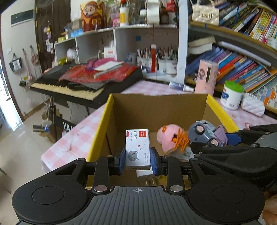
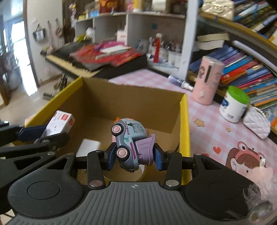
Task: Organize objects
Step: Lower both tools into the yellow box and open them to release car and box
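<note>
A keyboard [image 1: 69, 84] stands far left, off the table, with red cloth [image 1: 97, 74] and a white book [image 1: 108, 66] on top. The table carries a pink checked cloth [image 1: 69, 145]. At the far edge lie a spray bottle [image 1: 181, 86] on its side, an upright pink cylinder [image 1: 206, 76], a white tub [image 1: 232, 95] with a green lid, and a white quilted purse [image 1: 253, 104], in that order left to right. Behind them, shelves hold slanted rows of books [image 1: 242, 69]. White cubby shelving [image 1: 97, 43] stands far centre, with pen cups [image 1: 155, 58] beside it. A cream handbag [image 1: 205, 13] sits on the top shelf, right.
</note>
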The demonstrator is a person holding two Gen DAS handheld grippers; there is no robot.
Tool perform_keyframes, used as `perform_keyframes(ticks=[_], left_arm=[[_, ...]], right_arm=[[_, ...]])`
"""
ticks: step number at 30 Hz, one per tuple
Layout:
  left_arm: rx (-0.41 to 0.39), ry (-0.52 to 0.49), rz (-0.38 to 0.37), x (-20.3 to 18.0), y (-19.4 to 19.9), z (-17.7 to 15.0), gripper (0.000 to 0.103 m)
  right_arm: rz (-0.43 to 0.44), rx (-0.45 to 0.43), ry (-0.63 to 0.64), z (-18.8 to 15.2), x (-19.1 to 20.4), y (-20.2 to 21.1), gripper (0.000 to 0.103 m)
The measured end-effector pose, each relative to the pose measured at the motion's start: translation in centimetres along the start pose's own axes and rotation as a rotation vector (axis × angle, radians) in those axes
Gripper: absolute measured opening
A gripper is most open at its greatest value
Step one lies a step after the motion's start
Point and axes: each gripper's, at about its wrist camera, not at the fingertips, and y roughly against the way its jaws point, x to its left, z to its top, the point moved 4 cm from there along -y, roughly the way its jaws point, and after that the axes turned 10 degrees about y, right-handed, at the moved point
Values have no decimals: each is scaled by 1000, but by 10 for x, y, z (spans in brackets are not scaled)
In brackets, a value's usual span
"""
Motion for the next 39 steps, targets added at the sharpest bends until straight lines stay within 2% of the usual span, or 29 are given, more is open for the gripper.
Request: perform_keyframes(ticks=[9, 17, 26, 29, 32, 34, 39], left_arm=[[79, -32, 28, -9, -21, -7, 28], [114, 8, 43, -9, -30, -8, 29], [105, 10, 72, -9, -29, -9, 30], [94, 8, 79, -9, -26, -9, 33], [66, 19, 81, -6, -19, -6, 40], [45, 41, 80, -3, -14, -3, 49], [-8, 77, 67, 3, 2, 4, 61]], right_arm=[[9, 47, 102, 3, -3, -24, 41], [-3, 77, 213, 6, 0, -36, 42], [12, 84, 223, 6, 1, -36, 44], [25, 76, 195, 7, -1, -35, 47], [11, 44, 153, 8, -4, -27, 49], [-1, 11, 122, 10, -7, -19, 51], [-41, -64, 68, 15, -12, 3, 56]])
